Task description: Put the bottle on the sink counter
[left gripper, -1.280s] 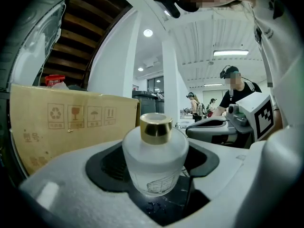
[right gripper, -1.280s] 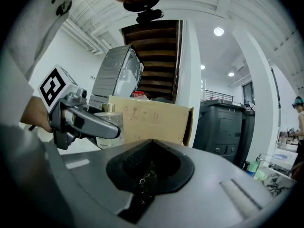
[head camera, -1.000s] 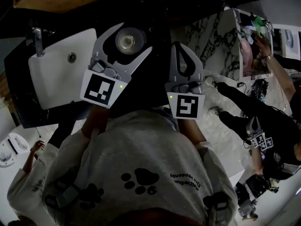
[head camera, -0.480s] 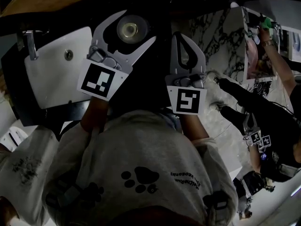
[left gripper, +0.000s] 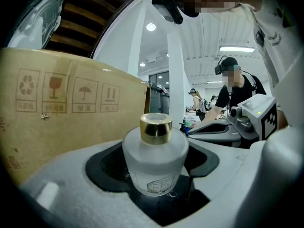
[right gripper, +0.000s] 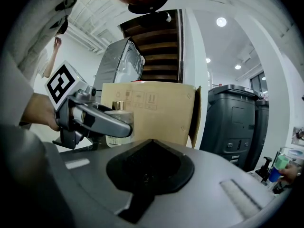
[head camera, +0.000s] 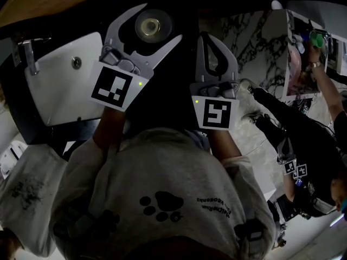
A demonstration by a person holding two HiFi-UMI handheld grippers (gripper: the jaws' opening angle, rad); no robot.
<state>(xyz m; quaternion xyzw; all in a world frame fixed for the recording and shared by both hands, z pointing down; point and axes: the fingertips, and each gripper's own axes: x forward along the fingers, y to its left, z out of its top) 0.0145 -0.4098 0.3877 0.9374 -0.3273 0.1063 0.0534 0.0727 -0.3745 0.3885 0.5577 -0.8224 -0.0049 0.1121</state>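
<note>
Under our chin, past a grey shirt (head camera: 162, 167) printed with paw marks, both grippers reach out side by side. Our left gripper (head camera: 158, 23) is clamped on the bottle (head camera: 150, 27). Its own view shows the frosted glass body seated upright in the black hollow of the jaws, with a gold cap on top and a printed label low on the glass. The bottle hangs in the air over a dark patch just right of the sink (head camera: 59, 85); we cannot tell what lies beneath it. Our right gripper (head camera: 209, 39) has its jaws closed together with nothing between them. It sits just beside the left one, apart from the bottle.

We see the sink as a white basin with a small round drain (head camera: 76, 63) and a chrome tap (head camera: 27, 56) at its edge, set in a dark counter (head camera: 19, 112). To the right runs a white marble surface (head camera: 260, 53) with black veins. A brown cardboard box (left gripper: 61, 122) with handling symbols stands close ahead of the left gripper. Behind it rise wooden slats (right gripper: 156, 46) and a white pillar (left gripper: 175, 80). The ceiling is white with round lights (left gripper: 150, 27). Dark bins (right gripper: 235, 122) stand at the right. Another person in black (head camera: 303, 145) is nearby.
</note>
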